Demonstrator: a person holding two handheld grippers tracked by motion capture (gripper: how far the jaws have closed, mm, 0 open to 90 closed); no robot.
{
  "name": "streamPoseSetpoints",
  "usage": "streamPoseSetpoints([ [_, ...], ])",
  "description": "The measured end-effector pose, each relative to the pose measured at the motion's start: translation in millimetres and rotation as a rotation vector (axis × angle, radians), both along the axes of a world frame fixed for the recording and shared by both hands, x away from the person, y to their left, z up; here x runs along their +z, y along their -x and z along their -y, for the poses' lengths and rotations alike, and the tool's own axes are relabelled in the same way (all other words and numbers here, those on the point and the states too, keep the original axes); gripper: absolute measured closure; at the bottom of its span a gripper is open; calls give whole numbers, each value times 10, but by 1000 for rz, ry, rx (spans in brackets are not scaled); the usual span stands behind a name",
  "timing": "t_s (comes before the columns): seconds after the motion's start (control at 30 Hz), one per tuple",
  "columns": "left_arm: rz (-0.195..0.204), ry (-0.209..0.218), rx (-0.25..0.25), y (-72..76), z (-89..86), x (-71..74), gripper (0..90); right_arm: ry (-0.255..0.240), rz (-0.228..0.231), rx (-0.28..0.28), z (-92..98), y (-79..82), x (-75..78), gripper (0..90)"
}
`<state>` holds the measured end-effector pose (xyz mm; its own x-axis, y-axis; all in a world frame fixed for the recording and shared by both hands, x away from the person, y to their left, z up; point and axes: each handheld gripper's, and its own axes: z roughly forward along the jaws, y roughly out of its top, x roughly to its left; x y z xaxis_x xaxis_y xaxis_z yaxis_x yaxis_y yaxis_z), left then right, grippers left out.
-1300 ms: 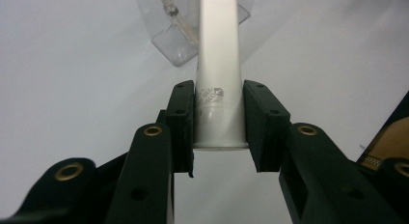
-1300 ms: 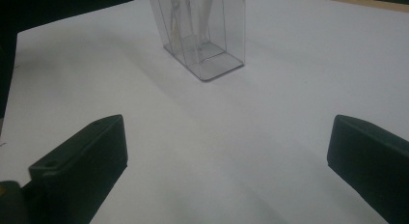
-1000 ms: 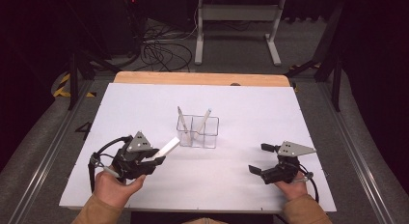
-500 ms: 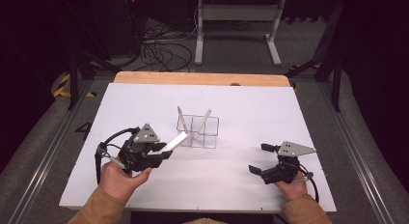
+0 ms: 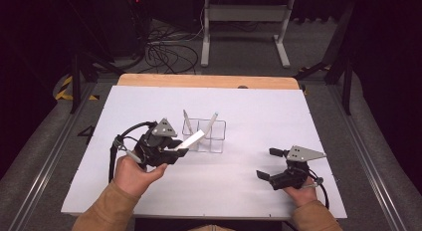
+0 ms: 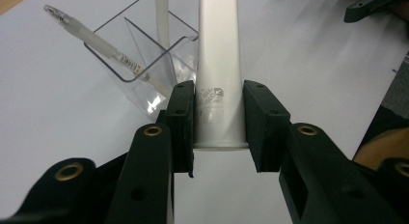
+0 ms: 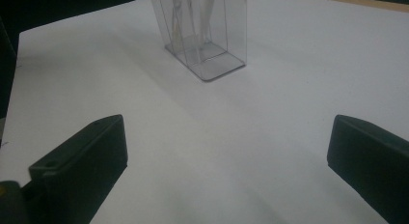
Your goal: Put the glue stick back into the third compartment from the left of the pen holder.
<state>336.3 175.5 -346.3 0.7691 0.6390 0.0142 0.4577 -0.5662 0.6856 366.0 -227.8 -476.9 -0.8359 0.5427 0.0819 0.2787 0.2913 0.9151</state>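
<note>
My left gripper [image 5: 180, 150] is shut on the lower end of a flat white stick [image 5: 192, 140], which slants up and to the right towards a clear compartment holder [image 5: 217, 137]. In the left gripper view the pads [image 6: 182, 119] press both sides of the stick [image 6: 219, 50], and its far end reaches over the holder [image 6: 144, 69]. Two white pens [image 5: 187, 122] [image 5: 213, 120] lean in the holder; one pen [image 6: 96, 38] sticks out to the left. My right gripper [image 5: 265, 163] rests open at the front right, and its view has the holder [image 7: 205, 35] farther off.
A white sheet [image 5: 298, 121] covers the table, with a wooden edge [image 5: 199, 80] at the back. Beyond the table are a dark floor, tangled cables [image 5: 164, 52] and a metal stand [image 5: 244, 22]. Both sleeved forearms come in from the bottom edge.
My left gripper has risen and moved right towards the holder, carrying the white stick. The right gripper has stayed where it was.
</note>
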Motion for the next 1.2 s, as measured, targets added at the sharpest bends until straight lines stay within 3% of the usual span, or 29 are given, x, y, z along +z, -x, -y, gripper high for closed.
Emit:
streamPoseSetpoints([
  [0.87,-13,-21,-47,-284,421,106,667,-2,-2,2,4,-3,1,7],
  [1.2,-31,-36,-46,-351,444,109,666,-3,-3,3,5,-3,1,7],
])
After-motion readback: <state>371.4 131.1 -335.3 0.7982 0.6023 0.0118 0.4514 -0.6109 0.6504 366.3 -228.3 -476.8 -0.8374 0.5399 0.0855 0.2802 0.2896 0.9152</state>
